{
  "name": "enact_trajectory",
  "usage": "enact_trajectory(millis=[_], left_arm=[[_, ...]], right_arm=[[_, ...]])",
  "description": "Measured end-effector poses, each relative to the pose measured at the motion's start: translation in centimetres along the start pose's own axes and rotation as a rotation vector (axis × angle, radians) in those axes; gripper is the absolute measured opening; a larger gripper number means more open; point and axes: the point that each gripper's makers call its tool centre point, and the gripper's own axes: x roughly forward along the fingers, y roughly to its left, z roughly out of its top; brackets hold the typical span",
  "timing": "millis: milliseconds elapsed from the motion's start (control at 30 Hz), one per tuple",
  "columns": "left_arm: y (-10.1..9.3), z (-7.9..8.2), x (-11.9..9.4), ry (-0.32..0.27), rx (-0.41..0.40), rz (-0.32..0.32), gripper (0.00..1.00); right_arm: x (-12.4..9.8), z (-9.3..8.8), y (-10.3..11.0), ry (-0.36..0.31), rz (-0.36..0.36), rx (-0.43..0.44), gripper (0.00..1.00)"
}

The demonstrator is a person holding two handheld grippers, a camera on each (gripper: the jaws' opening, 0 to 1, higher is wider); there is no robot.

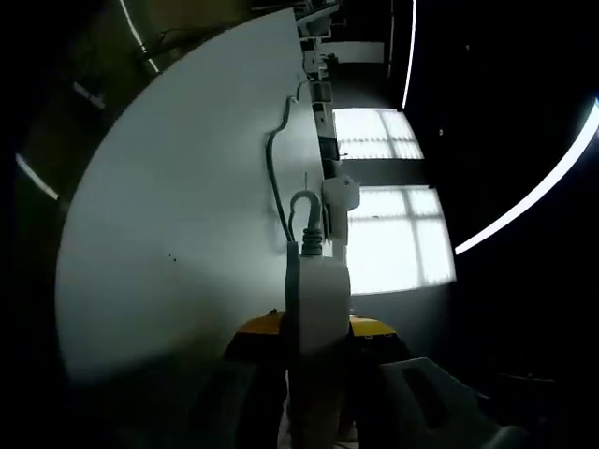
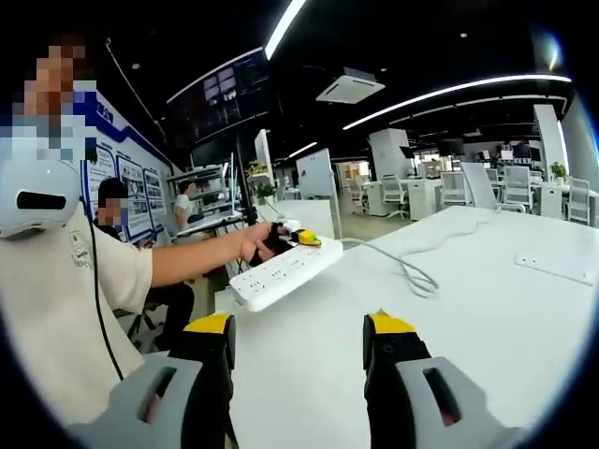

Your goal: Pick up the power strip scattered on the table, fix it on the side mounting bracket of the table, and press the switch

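Note:
The white power strip (image 1: 316, 295) sits end-on between my left gripper's (image 1: 316, 325) yellow-tipped jaws, which are shut on it. Its grey cable (image 1: 277, 164) loops off along the white table (image 1: 168, 215). A small white bracket-like piece (image 1: 342, 192) sticks out at the table's edge just beyond the strip. In the right gripper view the power strip (image 2: 284, 268) is held up over the table's near left corner by the left gripper (image 2: 301, 238) in a person's hand. My right gripper (image 2: 299, 329) stands open over the table (image 2: 487, 318), nothing between its jaws, short of the strip.
The cable (image 2: 412, 271) curls across the table toward the far side. A flat white plate (image 2: 560, 267) lies at the table's right. The person (image 2: 65, 299) stands at the left; another person sits behind. Desks and chairs fill the room beyond.

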Motion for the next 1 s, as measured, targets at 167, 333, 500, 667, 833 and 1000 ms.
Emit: enact_trajectory(millis=[167,333,500,667,833,1000], left_arm=[[-0.1,-0.2,-0.4,0.032,-0.012,-0.020,0.26],[-0.4,0.1,-0.6,0.068,-0.011,-0.056,0.26],[-0.9,0.4,-0.9,0.107,0.007,-0.080,0.26],[-1.1,0.8,-1.5,0.131,0.001,-0.100,0.26],[-1.1,1.5,-2.4,0.152,-0.007,-0.119,0.26],[-0.9,1.8,-3.4,0.177,-0.012,-0.130,0.26]], right_arm=[[0.0,0.2,-0.2,-0.001,-0.007,0.001,0.51],[0.2,0.4,-0.1,0.001,-0.009,-0.004,0.51],[0.3,1.0,0.1,0.006,-0.002,-0.022,0.50],[0.6,1.0,0.4,0.024,0.011,-0.037,0.50],[1.1,0.5,0.6,0.052,0.026,-0.047,0.50],[1.6,0.3,0.4,0.066,0.022,-0.041,0.50]])
